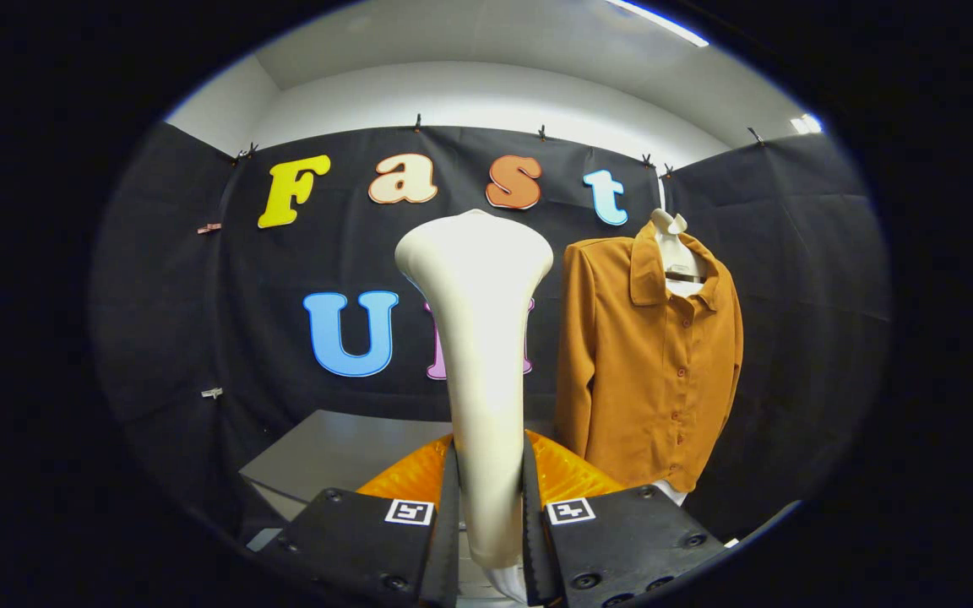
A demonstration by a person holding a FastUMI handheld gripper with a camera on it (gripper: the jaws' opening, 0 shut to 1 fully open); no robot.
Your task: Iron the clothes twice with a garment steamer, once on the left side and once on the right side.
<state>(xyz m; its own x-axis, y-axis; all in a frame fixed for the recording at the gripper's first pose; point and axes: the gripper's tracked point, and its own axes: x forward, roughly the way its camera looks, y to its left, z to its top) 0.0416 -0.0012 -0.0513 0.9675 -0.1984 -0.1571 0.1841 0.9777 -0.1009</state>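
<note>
Steamer [478, 338] stands upright, clamped in the hand-held gripper [491, 515], well apart from the hanging shirt [647, 371].

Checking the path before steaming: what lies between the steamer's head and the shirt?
Nothing: in the gripper view, the steamer, gripped by the gripper, stands beside the shirt; between them only booth wall behind.

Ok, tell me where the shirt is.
Gripper view: the shirt hangs on a hanger beyond the fingers, just right of the steamer they grip, against the wall.
</note>
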